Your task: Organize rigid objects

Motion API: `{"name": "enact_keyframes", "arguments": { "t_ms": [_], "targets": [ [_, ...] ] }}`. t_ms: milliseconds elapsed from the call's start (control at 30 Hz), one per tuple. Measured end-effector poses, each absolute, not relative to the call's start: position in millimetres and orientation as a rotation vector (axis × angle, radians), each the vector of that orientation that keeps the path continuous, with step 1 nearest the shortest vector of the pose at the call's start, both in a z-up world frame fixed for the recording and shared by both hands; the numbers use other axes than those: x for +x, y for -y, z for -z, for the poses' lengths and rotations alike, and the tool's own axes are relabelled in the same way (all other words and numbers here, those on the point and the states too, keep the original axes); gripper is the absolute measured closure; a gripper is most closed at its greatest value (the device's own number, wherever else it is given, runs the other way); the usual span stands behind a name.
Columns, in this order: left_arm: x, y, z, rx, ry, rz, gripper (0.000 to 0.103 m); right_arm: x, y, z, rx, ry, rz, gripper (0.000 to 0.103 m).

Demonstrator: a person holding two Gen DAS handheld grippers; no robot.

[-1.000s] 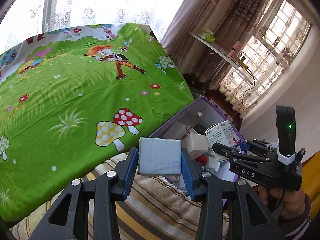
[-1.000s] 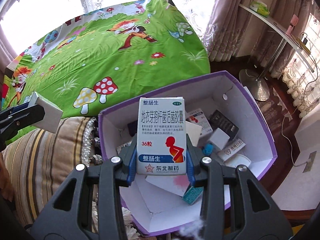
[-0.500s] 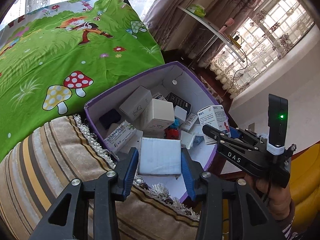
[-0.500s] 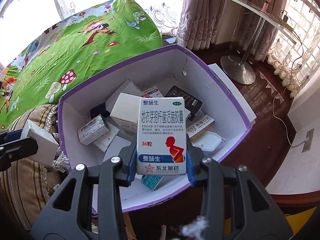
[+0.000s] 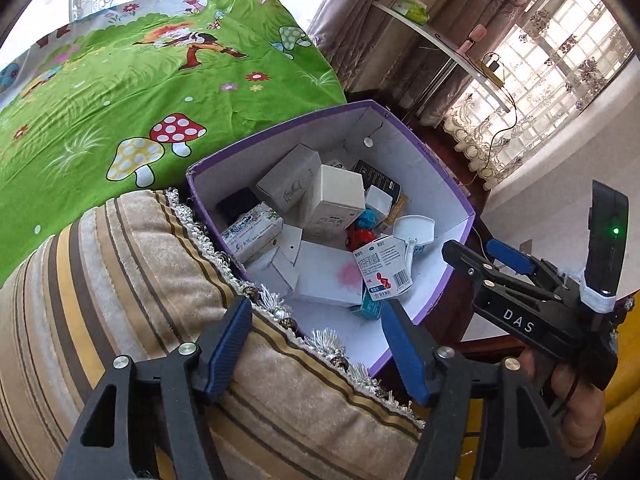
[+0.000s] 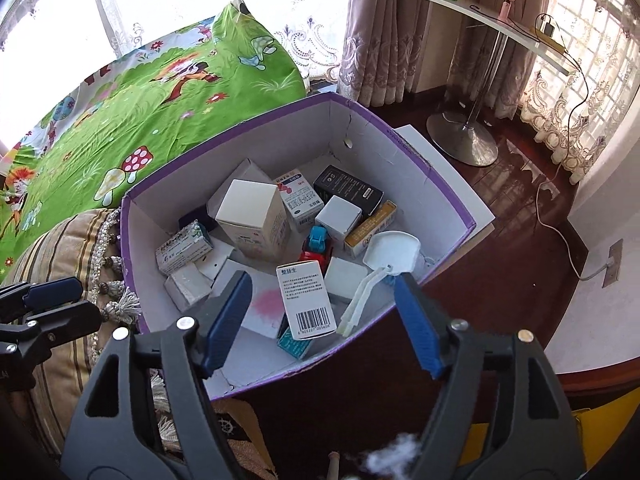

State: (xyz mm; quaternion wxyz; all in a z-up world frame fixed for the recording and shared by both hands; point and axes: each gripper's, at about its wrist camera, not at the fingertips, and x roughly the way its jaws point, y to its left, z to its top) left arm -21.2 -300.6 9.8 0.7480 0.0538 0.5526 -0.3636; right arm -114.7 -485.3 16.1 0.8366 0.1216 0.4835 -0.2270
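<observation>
While both grippers hang over the purple box [image 6: 420, 160] with their jaws opening and nothing between the pads, the job reads as well advanced, though how much is left cannot be settled from these views. The right gripper [image 6: 320, 320] points steeply down into the box, and the white medicine carton [image 6: 306, 300], printed with a barcode, lies loose just ahead of its fingertips, leaning on other packs and touching neither pad. The left gripper [image 5: 316, 344] stands spread above the near rim of the box, where the striped cushion [image 5: 120, 280] meets it; no pad touches anything, and a plain white box [image 5: 326, 276] lies flat on the box floor just beyond its tips.

Further ahead of both grippers, the box already holds a pile: a tall cream carton [image 6: 256, 220], a black pack [image 6: 348, 188], a small white cube [image 6: 340, 216], a yellow-edged pack [image 6: 370, 228], a green-and-white pack [image 6: 182, 250] off to the left, a red and blue toy car [image 6: 316, 244] and a white plastic scoop [image 6: 388, 258] to the right. They lie jumbled, some tilted and overlapping, so collecting seems the aim rather than neat stacking.

As for what remains, the green cartoon bedsheet [image 5: 120, 100] far ahead of the grippers shows no loose objects in either view, and the cushion carries none. Areas behind and below the cameras are hidden, so further items may wait there.
</observation>
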Motion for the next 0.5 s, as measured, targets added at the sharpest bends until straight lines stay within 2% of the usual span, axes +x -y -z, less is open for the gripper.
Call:
{"name": "enact_keyframes", "arguments": {
  "t_ms": [267,400,500],
  "targets": [
    [-20.0,301.5,-9.3,0.095,-1.212,0.776,0.029,-127.9,480.0,-19.2,0.265,-1.013,0.517,0.022],
    [-22.1,306.3,-6.4,0.115,-1.211,0.79,0.021,-126.3,479.3,-19.5,0.25,-1.008,0.53,0.022],
    [-22.8,307.9,-5.7,0.133,-1.213,0.793,0.02,-126.0,480.8,-18.7,0.25,-1.009,0.536,0.022]
  ]
}}
